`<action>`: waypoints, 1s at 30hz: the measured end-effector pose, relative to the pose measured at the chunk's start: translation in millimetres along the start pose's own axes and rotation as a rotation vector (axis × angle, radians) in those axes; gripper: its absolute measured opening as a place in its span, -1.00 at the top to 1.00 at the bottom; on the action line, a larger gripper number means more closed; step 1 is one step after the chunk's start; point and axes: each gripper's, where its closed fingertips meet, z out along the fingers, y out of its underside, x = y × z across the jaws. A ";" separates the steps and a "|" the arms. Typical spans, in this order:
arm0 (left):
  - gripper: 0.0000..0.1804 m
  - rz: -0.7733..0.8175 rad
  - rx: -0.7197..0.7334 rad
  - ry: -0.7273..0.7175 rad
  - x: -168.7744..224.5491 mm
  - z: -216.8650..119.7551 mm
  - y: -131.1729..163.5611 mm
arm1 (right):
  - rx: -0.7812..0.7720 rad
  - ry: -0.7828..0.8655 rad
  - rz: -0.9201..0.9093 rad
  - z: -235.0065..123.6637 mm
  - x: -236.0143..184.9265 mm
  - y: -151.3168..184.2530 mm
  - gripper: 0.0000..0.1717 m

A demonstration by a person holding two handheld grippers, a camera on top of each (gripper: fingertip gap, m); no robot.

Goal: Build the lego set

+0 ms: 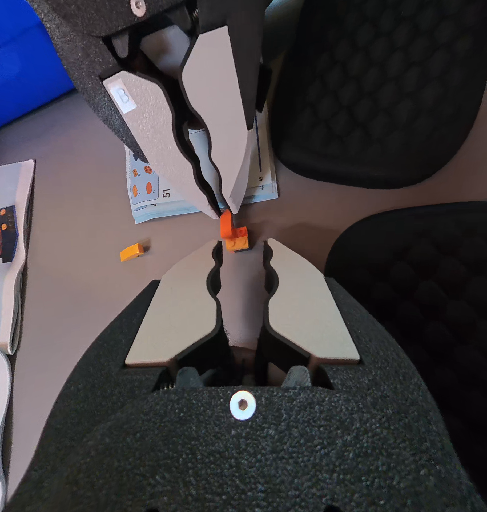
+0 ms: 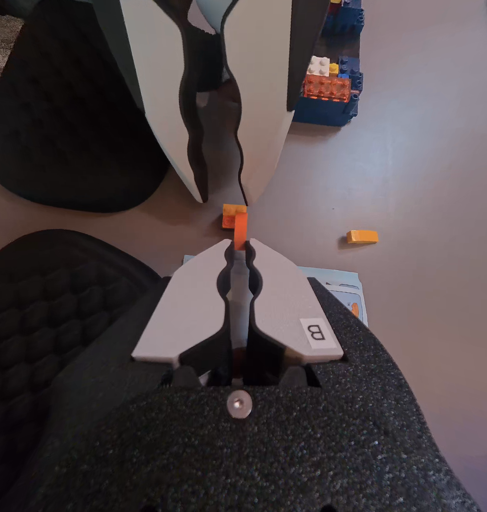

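A small brick stack (image 1: 237, 243), yellow-orange and orange on a dark base, sits on the grey table (image 1: 70, 277). My right gripper (image 2: 239, 243) is shut on an orange curved piece (image 2: 241, 230), whose far end rests on the stack (image 2: 229, 219). In the left wrist view the right gripper (image 1: 225, 212) comes down from above with this piece (image 1: 226, 225). My left gripper (image 1: 242, 242) is open, its fingertips on either side of the stack's near end and not pressing on it. It shows from above in the right wrist view (image 2: 224, 201).
A loose yellow-orange curved piece (image 1: 131, 252) (image 2: 362, 237) lies on the table. An open instruction booklet (image 1: 153, 199) lies under the right gripper; more booklets (image 1: 6, 249) lie at the left. A blue brick model (image 2: 331, 110), black mesh chairs (image 1: 375, 97) and a blue bin (image 1: 15, 69) stand around. Both grippers' tips are close together, under 4 cm apart.
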 end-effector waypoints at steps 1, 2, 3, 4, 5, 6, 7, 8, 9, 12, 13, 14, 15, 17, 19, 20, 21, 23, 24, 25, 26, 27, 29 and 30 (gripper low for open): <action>0.68 0.013 0.005 -0.006 -0.3 -0.2 -1.1 | 0.000 0.000 -0.001 0.1 -0.1 0.0 0.92; 0.68 0.028 0.013 -0.011 -0.5 -0.4 -2.5 | 0.000 0.001 -0.001 0.4 0.1 0.0 0.92; 0.68 0.045 0.022 -0.013 0.1 -0.7 -4.1 | 0.000 0.000 0.000 0.7 0.1 0.2 0.92; 0.67 0.064 0.030 -0.018 0.4 -0.7 -5.5 | -0.001 0.000 0.000 1.0 0.1 0.4 0.92; 0.67 0.083 0.032 -0.020 1.0 -0.4 -6.0 | -0.001 0.000 -0.001 1.0 0.1 0.3 0.92; 0.68 0.102 0.029 -0.022 1.6 0.2 -6.1 | -0.001 0.000 -0.001 1.2 0.1 0.3 0.92; 0.68 0.121 0.029 -0.031 1.3 0.6 -6.3 | -0.002 -0.002 -0.001 1.3 0.0 0.5 0.92; 0.69 0.136 0.029 -0.040 0.8 1.2 -6.5 | -0.003 -0.003 -0.004 1.5 0.0 0.7 0.92; 0.69 0.144 0.030 -0.043 0.7 1.5 -6.7 | -0.005 -0.003 -0.008 1.7 0.1 0.8 0.92; 0.69 0.152 0.036 -0.042 1.1 2.0 -7.3 | -0.017 -0.003 -0.020 1.2 0.8 1.6 0.92; 0.68 0.156 0.035 -0.043 1.0 2.0 -7.2 | -0.030 -0.001 -0.025 0.6 1.7 2.8 0.92; 0.66 0.159 0.031 -0.046 0.6 1.8 -6.7 | -0.043 0.001 -0.033 0.0 2.7 3.9 0.92; 0.66 0.162 0.026 -0.050 -0.1 1.6 -6.0 | -0.054 -0.006 -0.043 -0.6 2.6 4.5 0.92; 0.66 0.169 0.020 -0.055 -0.8 1.2 -4.7 | -0.069 -0.024 -0.061 -1.3 2.3 3.6 0.92; 0.67 0.180 0.020 -0.056 -0.5 1.7 -4.7 | -0.090 -0.037 -0.076 -1.3 2.8 3.1 0.92; 0.67 0.186 0.021 -0.056 -0.1 2.1 -5.2 | -0.094 -0.041 -0.080 -1.0 3.2 2.3 0.92; 0.67 0.190 0.021 -0.057 -0.1 2.4 -5.5 | -0.097 -0.050 -0.082 -0.5 2.4 1.6 0.92; 0.67 0.195 0.018 -0.055 0.5 3.3 -5.0 | -0.103 -0.058 -0.084 1.2 1.6 1.4 0.92; 0.67 0.197 0.015 -0.056 0.3 3.7 -4.4 | -0.106 -0.059 -0.086 1.7 1.5 1.7 0.92; 0.67 0.198 0.011 -0.055 0.4 4.2 -3.7 | -0.103 -0.059 -0.087 1.8 1.6 1.2 0.92; 0.67 0.198 0.008 -0.052 0.9 4.8 -3.0 | -0.100 -0.060 -0.085 1.5 1.7 0.8 0.92; 0.67 0.201 0.007 -0.048 1.5 5.4 -2.8 | -0.100 -0.060 -0.084 1.1 2.0 1.1 0.92; 0.68 0.210 0.007 -0.045 2.7 6.7 -3.1 | -0.101 -0.061 -0.085 1.1 2.0 1.5 0.92; 0.68 0.216 0.003 -0.046 2.8 7.4 -2.8 | -0.099 -0.061 -0.086 1.2 1.9 1.2 0.92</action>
